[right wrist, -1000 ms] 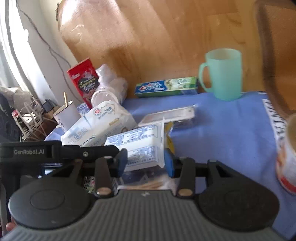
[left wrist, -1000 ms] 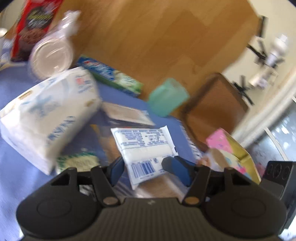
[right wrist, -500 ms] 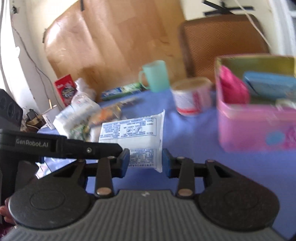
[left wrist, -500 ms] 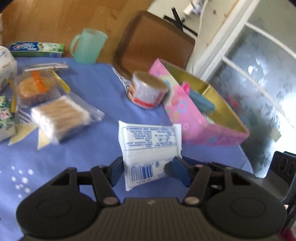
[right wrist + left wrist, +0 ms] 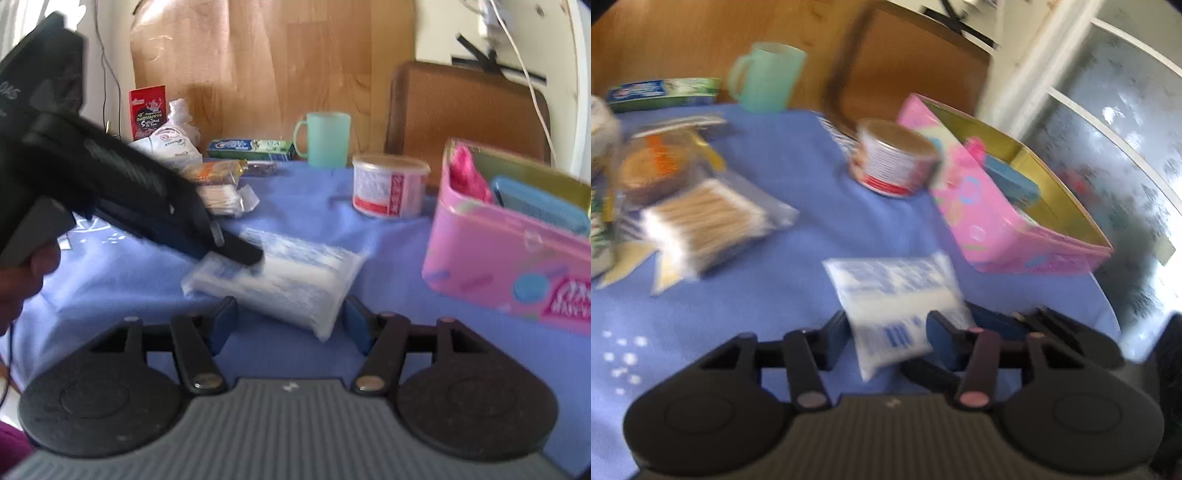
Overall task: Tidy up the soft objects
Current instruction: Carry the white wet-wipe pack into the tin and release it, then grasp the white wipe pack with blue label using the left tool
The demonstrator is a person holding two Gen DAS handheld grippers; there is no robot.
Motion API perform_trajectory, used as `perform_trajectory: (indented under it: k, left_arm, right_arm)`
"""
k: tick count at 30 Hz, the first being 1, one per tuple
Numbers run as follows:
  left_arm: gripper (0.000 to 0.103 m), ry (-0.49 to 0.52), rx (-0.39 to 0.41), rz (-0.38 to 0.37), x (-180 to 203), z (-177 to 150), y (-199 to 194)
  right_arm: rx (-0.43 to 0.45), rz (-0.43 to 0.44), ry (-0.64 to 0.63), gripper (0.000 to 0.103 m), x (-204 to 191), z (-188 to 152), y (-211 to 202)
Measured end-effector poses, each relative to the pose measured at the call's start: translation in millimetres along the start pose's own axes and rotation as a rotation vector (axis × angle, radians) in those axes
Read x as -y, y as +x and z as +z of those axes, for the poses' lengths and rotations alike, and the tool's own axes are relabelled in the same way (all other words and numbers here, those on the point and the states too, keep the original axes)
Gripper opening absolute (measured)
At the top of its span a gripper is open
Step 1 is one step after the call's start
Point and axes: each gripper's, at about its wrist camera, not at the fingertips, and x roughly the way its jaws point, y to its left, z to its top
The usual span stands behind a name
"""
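- The left gripper (image 5: 888, 332) has its blue-padded fingers closed onto the near, barcode end of a soft white plastic packet with blue print (image 5: 894, 295); in the right wrist view this gripper (image 5: 236, 254) reaches in from the left, its tip on the packet's top
- The white packet (image 5: 284, 280) sits low over or on the blue tablecloth (image 5: 775, 295); motion blur hides whether it touches the cloth
- The right gripper (image 5: 290, 317) stands wide open, its fingers either side of the packet's near edge and holding nothing
- A pink open-topped box with a gold lining (image 5: 509, 273) stands to the right of the packet, near but apart; a pink soft item (image 5: 467, 173) and a blue flat item (image 5: 535, 203) lie inside it
- A round white tub with a red band (image 5: 389, 184) stands beyond the packet, just left of the box
- A clear bag of cotton swabs (image 5: 701, 221) lies to the left on the cloth
- Farther back are a mint-green plastic mug (image 5: 327, 138) and a green-and-blue toothpaste carton (image 5: 251, 149)
- A brown chair back (image 5: 465, 107) rises behind the table
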Motion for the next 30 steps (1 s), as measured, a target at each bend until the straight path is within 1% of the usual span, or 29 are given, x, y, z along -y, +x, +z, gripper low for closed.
perform_trajectory:
  k: [1,2,3,4,5,6,8,10,11,13,15,16,17,18,19,21,23,25,26,27,28,29,30]
  left_arm:
    - [0.043,0.008,-0.007,-0.054,7.1,2.9,-1.3]
    - [0.041,0.035,-0.012,-0.105,17.2,7.3,-3.1]
    - [0.04,0.098,0.019,-0.093,34.1,13.2,-7.6]
    - [0.04,0.146,0.039,-0.086,47.0,18.5,-9.4]
    - [0.04,0.183,0.054,-0.1,58.4,24.8,-10.1]
    - [0.04,0.209,0.052,-0.132,69.1,32.8,-9.4]
    - [0.04,0.234,0.051,-0.159,80.2,41.9,-7.8]
    - [0.04,0.238,0.05,-0.16,80.4,46.5,-9.0]
    - [0.043,0.232,0.049,-0.16,77.3,47.1,-11.3]
    - [0.046,0.216,0.062,-0.146,66.1,44.9,-20.3]
    - [0.054,0.172,0.091,-0.095,47.5,41.4,-30.9]
    - [0.056,0.131,0.105,-0.059,35.1,39.5,-34.5]
    - [0.058,0.099,0.11,-0.033,24.1,37.5,-37.4]
    - [0.06,0.061,0.111,-0.007,10.9,34.6,-40.4]
    - [0.061,0.03,0.109,0.016,-0.4,30.9,-42.6]
    - [0.065,-0.023,0.1,0.055,-17.9,21.0,-46.7]
    - [0.066,-0.057,0.084,0.058,-32.6,14.8,-48.7]
    - [0.069,-0.089,0.074,0.057,-41.0,8.7,-49.2]
    - [0.074,-0.108,0.075,0.055,-43.9,7.8,-48.1]
    - [0.084,-0.128,0.077,0.051,-47.8,8.2,-46.2]
    - [0.089,-0.145,0.079,0.053,-50.6,9.0,-42.4]
    - [0.094,-0.159,0.084,0.059,-54.4,10.1,-39.3]
    - [0.094,-0.162,0.081,0.062,-56.7,12.1,-34.5]
  right_arm:
    - [-0.001,0.002,0.006,0.064,0.6,2.5,1.9]
    - [0.004,-0.01,0.015,0.061,1.2,4.6,1.6]
    - [0.022,-0.021,0.023,0.043,3.8,6.3,-1.2]
    - [0.042,-0.015,0.033,0.035,6.5,9.4,-6.4]
    - [0.071,0.004,0.046,0.026,9.8,13.9,-14.1]
    - [0.097,-0.012,0.049,0.029,11.0,17.9,-19.6]
    - [0.129,-0.053,0.04,0.029,18.1,25.2,-27.7]
    - [0.14,-0.045,0.053,0.03,26.4,27.1,-32.6]
    - [0.136,-0.036,0.058,0.031,29.3,25.5,-34.1]
    - [0.108,-0.017,0.064,0.036,32.8,17.9,-33.1]
    - [0.073,0.005,0.066,0.039,33.5,9.5,-31.2]
    - [0.061,0.014,0.066,0.04,34.2,7.0,-29.0]
    - [0.053,0.024,0.066,0.045,33.3,6.5,-25.6]
    - [0.049,0.038,0.065,0.052,32.0,6.5,-22.8]
    - [0.047,0.052,0.062,0.055,30.5,7.4,-20.3]
    - [0.054,0.084,0.046,0.066,22.4,12.0,-16.5]
    - [0.058,0.122,0.02,0.072,17.2,21.5,-10.0]
    - [0.058,0.151,-0.007,0.074,12.2,34.6,0.9]
    - [0.05,0.164,-0.012,0.075,12.1,40.3,7.2]
    - [0.036,0.183,-0.014,0.076,12.5,45.5,16.0]
    - [0.02,0.199,-0.017,0.076,11.7,50.3,25.1]
    - [0.0,0.213,-0.03,0.077,9.8,54.7,35.5]
    - [-0.018,0.227,-0.053,0.08,11.9,56.4,41.0]
